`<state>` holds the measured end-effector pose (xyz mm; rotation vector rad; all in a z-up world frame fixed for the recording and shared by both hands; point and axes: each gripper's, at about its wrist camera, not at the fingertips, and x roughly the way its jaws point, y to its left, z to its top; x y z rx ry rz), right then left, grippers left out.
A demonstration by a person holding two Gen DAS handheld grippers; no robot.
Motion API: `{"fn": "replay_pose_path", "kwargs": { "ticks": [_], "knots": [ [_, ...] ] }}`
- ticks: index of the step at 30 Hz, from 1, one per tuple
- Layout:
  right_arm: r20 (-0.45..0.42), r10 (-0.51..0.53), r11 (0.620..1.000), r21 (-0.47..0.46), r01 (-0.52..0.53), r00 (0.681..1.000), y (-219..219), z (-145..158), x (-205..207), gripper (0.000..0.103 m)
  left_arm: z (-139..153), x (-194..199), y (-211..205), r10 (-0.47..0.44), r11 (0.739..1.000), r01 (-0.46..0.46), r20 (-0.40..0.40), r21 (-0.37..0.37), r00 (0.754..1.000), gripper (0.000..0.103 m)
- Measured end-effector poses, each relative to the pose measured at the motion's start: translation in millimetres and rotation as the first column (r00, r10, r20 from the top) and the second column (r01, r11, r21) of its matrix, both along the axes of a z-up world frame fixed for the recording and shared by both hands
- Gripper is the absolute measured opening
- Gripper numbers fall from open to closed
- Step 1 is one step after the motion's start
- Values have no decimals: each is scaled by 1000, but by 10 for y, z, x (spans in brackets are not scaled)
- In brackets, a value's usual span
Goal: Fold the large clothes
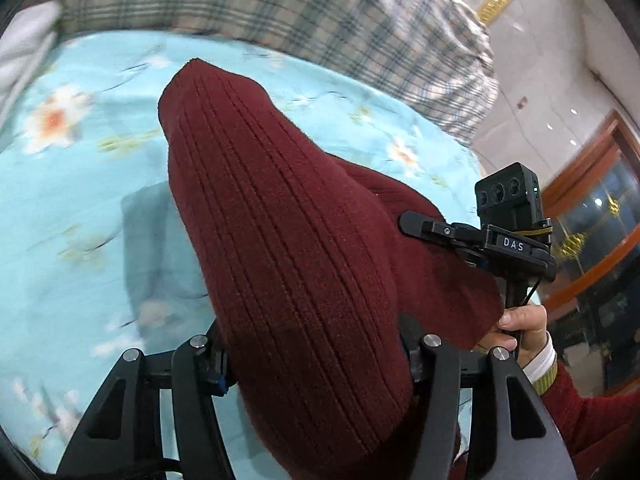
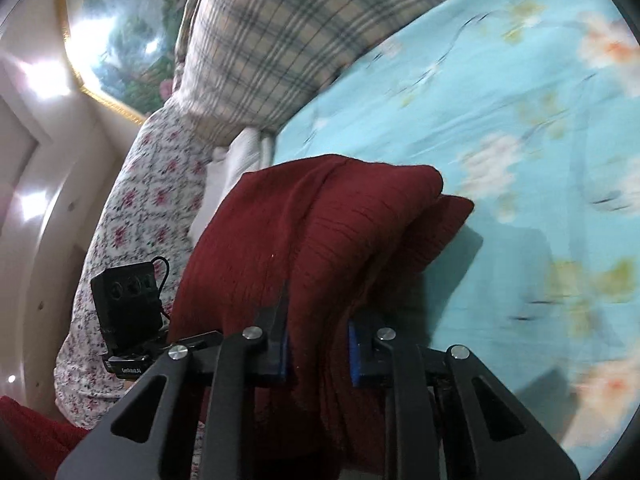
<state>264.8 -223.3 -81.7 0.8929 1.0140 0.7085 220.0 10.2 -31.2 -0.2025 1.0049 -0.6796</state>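
A dark red ribbed knit garment (image 1: 288,248) is bunched and lifted above the light blue flowered bedsheet (image 1: 80,200). My left gripper (image 1: 316,364) is shut on one part of it; the cloth drapes over its fingers and hides the tips. My right gripper (image 2: 318,348) is shut on another thick fold of the same garment (image 2: 320,232), which shows blue pads pressing it from both sides. The right gripper also shows in the left wrist view (image 1: 460,236), to the right, touching the cloth's edge, held by a hand (image 1: 520,328).
A plaid quilt (image 1: 280,12) lies along the far side of the bed, also in the right wrist view (image 2: 280,40). A flowered pillow (image 2: 136,208) and white cloth (image 2: 240,160) sit at the left. A wooden cabinet (image 1: 592,216) stands beyond the bed.
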Motion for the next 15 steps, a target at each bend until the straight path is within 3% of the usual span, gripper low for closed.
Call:
{"fn": "replay_pose_path", "kwargs": {
  "ticks": [4,6,8,15],
  "knots": [
    [-55,35,998,-55,-38,998,248,-233,31,22,-464,37,265,57,998,-55,-78,22,995,63],
    [-77,26,999,-45,-30,997,252,-322,7,23,-573,30,365,73,996,-77,-88,-37,993,67],
    [-93,14,999,-40,-17,996,218,-355,-16,26,-610,20,401,88,994,-93,-94,-56,992,71],
    [-110,-27,990,-138,12,994,171,-180,-124,38,-503,-100,341,132,991,-131,-52,16,990,78]
  ]
}}
